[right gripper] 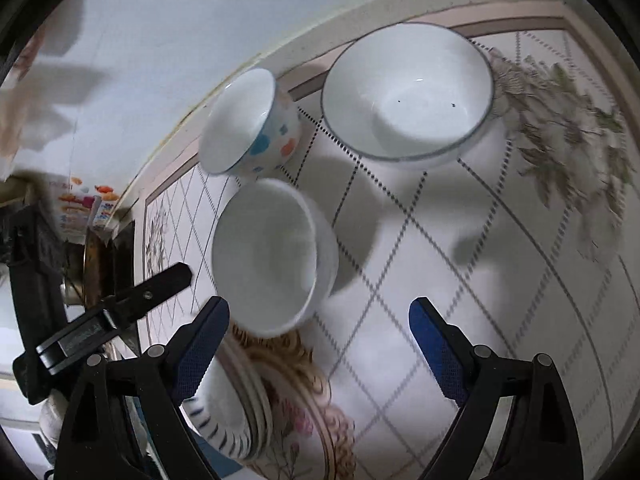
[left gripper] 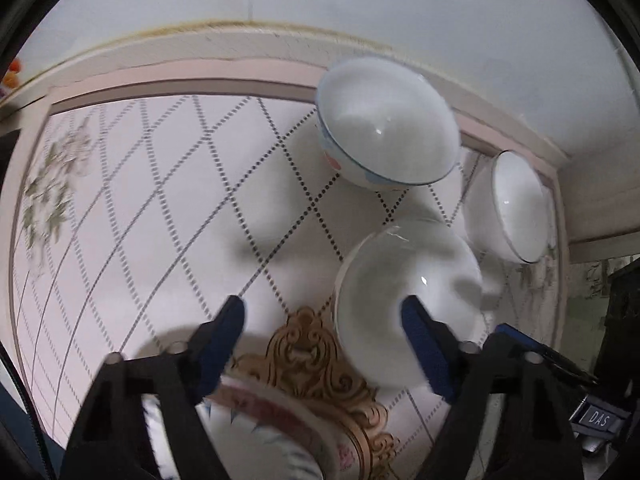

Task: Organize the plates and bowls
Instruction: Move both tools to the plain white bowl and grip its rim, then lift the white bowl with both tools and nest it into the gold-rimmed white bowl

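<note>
Left claw [left gripper: 320, 344] gapes empty at the plain bowl's [left gripper: 404, 300] rim; right claw [right gripper: 318, 340] likewise released. Dotted bowl [right gripper: 256, 124] and rimmed bowl [right gripper: 406, 90] lie beyond it, unstacked on the worktop [right gripper: 440, 260]. Plates [right gripper: 240, 408] stacked just nearer. Bowls remain.

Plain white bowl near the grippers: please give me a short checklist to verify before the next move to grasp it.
1. Left gripper empty, nothing pinched: ok.
2. Right gripper empty, jaws wide: ok.
3. Plain white bowl upright and empty: ok.
4. Its rim between either gripper's pads: not ok, both sit beside it.
5. Dotted bowl clear of it: cannot tell, they look very close.
6. Stacked plates clear of the right gripper's path: cannot tell.
</note>
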A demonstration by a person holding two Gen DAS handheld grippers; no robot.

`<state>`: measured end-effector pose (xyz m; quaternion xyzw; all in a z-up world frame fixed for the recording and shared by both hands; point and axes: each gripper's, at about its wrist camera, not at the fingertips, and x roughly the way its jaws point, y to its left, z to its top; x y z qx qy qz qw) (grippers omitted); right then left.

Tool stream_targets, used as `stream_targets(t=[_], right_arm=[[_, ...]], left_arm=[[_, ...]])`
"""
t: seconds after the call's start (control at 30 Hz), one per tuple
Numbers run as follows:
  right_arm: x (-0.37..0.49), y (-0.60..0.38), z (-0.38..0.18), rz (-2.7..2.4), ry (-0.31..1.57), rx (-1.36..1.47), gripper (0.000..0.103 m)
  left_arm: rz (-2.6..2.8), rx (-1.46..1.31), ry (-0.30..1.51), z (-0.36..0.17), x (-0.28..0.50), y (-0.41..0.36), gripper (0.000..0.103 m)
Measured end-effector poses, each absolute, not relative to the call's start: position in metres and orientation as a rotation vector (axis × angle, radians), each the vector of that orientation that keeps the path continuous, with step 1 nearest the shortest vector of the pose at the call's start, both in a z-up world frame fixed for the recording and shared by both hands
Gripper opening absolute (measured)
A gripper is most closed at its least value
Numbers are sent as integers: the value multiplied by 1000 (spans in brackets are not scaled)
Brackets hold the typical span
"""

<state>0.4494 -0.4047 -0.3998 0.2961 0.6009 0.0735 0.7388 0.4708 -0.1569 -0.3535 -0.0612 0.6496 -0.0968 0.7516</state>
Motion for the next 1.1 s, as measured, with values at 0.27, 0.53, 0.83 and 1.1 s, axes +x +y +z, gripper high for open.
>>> stream_targets(t=[0.27,0.53,0.83,1.1], right_arm=[[468,-393,-427,161,1323,676,24],[451,-383,-419,135,1329,625,24],[395,-396,-390,126,1299,576,24],[329,-428,-379,82,1286,579,24]], left_arm=[[-246,-66,1458,-376,477,-184,18],[-264,-24,1405,-355,446,-200,18],[-363,-2,1373,-335,386,-217,18],[-455,59,1397,-343,341,-246,18]])
